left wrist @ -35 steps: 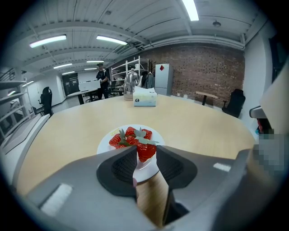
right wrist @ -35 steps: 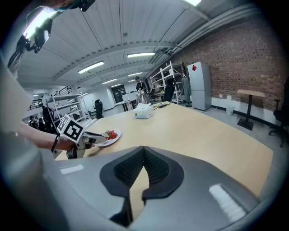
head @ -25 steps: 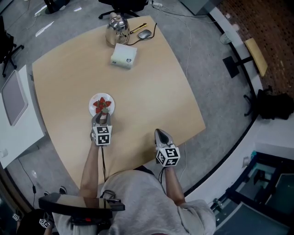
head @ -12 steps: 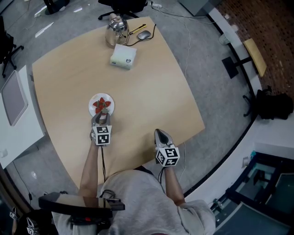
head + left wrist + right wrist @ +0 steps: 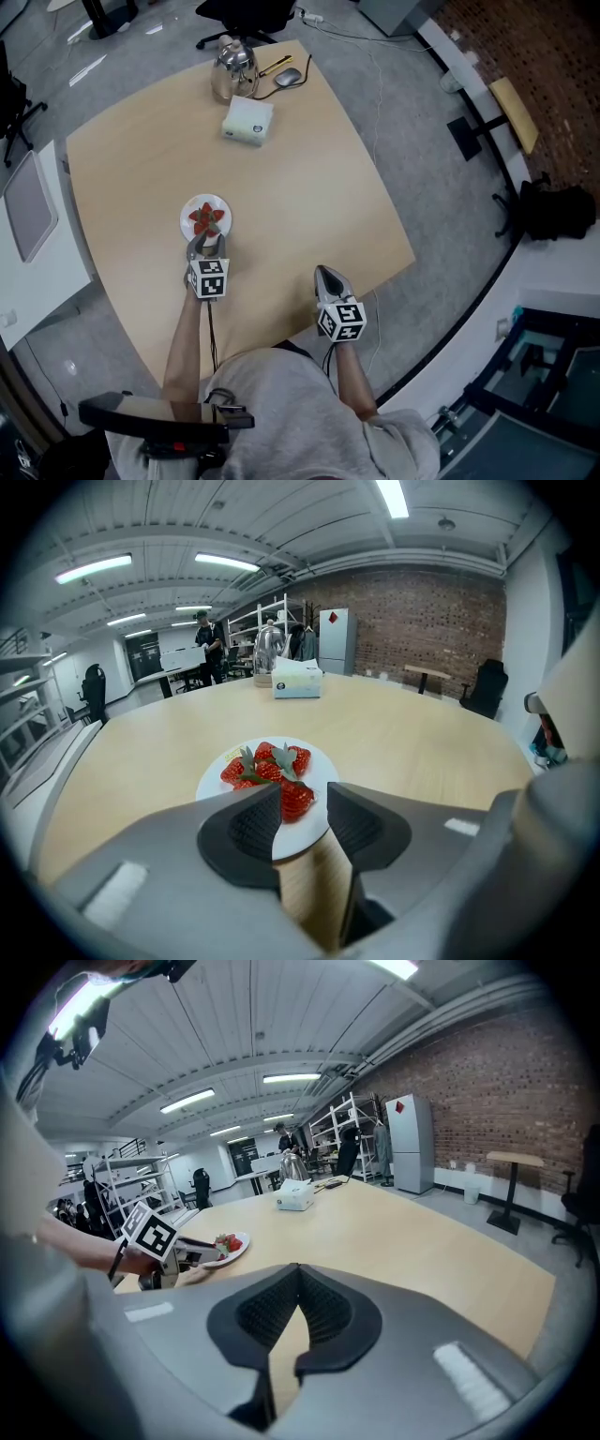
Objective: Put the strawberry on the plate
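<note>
A small white plate (image 5: pixel 192 228) lies on the left half of the light wood table (image 5: pixel 309 187), and several red strawberries (image 5: pixel 208 217) are heaped on it. My left gripper (image 5: pixel 206 243) is at the plate's near rim. In the left gripper view its jaws (image 5: pixel 300 817) are opening, with a clear gap between them. The nearest strawberry (image 5: pixel 295 799) rests on the plate (image 5: pixel 211 782) just past the tips, and no pad presses on it. My right gripper (image 5: pixel 324 275) hovers near the table's front edge, well to the right of the plate, with its pads together (image 5: pixel 298 1283) and nothing held.
At the table's far end stand a white tissue box (image 5: pixel 247 122), a metal kettle (image 5: pixel 228 70), a computer mouse (image 5: pixel 288 77) and a yellow pen (image 5: pixel 275 64). The table's curved front edge (image 5: pixel 281 333) runs close to both grippers. Grey floor surrounds the table.
The left gripper has stayed at the plate's near rim, drawn back a touch from the strawberries. The right gripper has not moved. The head view has shifted slightly.
</note>
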Tool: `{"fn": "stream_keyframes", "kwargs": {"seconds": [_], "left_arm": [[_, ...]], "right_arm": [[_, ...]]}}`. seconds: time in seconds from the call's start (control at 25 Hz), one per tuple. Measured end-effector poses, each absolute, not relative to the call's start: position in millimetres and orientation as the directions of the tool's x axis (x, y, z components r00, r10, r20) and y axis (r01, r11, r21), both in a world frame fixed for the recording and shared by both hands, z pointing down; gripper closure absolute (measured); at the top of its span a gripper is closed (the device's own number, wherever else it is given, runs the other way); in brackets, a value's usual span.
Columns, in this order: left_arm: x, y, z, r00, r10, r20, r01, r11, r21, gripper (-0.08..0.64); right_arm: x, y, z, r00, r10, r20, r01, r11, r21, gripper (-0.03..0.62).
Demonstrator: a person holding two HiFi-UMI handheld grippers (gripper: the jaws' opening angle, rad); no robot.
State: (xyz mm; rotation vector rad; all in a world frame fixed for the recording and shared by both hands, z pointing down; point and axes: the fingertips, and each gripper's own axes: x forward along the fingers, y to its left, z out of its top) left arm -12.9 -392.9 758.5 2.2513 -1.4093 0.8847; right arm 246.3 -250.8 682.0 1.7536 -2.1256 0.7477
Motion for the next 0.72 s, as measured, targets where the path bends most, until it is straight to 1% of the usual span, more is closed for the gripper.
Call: {"fn": "stream_keyframes", "kwargs": {"seconds": [0.36, 0.72], "left_arm": [[-14, -382, 719, 0.324, -0.721, 0.612, -0.891, -0.45, -0.057, 0.396], [-22, -358, 673, 0.335, -0.761, 0.555, -0.901, -0.431, -0.047, 0.446]], "right_arm": [[239, -241, 668, -0.225, -0.841, 0.492, -0.968, 0.135, -0.211, 0.586], [223, -225, 654, -0.246, -0.858, 0.451, -0.963, 0.161, -0.218, 0.586]]}}
